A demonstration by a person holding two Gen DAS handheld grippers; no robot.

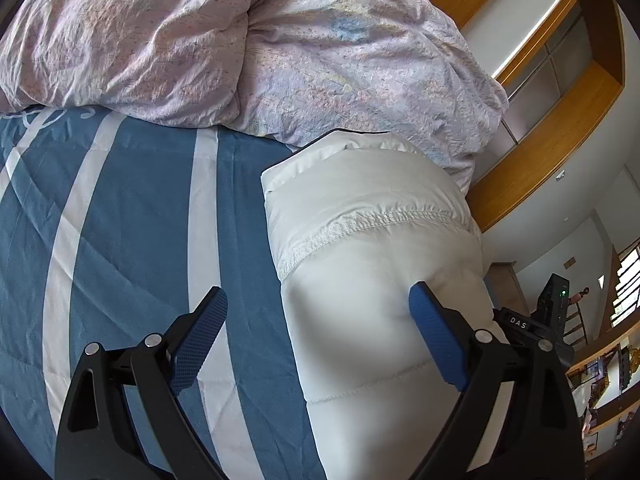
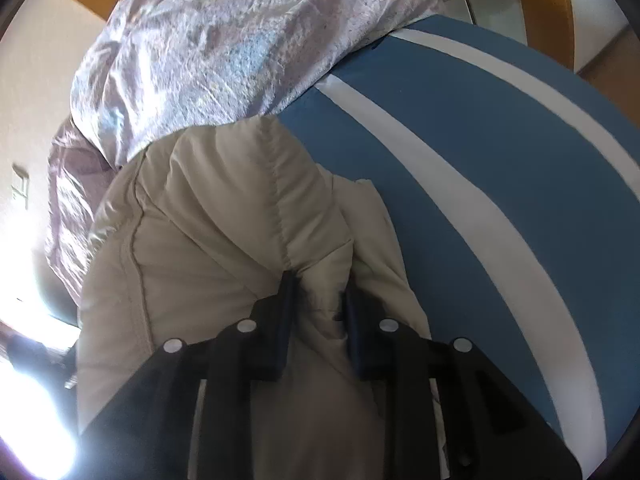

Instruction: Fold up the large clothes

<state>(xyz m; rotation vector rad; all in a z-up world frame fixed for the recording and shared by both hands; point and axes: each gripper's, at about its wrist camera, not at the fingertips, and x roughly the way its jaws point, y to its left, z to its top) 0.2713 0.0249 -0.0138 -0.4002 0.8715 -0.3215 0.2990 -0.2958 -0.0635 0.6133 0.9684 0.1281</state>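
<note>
Left wrist view: left gripper (image 1: 320, 320) has its jaws wide apart, one blue pad against the puffy white quilted jacket (image 1: 372, 248) lying on the blue-and-white striped bedsheet (image 1: 132, 220), beside a crumpled pink duvet (image 1: 240, 48).

Right wrist view: right gripper (image 2: 318, 300) is pinched on a fold of that jacket.

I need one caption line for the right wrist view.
Right gripper pinching a fold of the cream padded jacket on the blue-striped bed sheet.

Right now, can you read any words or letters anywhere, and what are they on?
"D A S": white letters on the black device beside the white jacket.
White curly marks on the blue striped bedsheet, top left: cut off, unreadable.
Nothing readable in the right wrist view.
</note>
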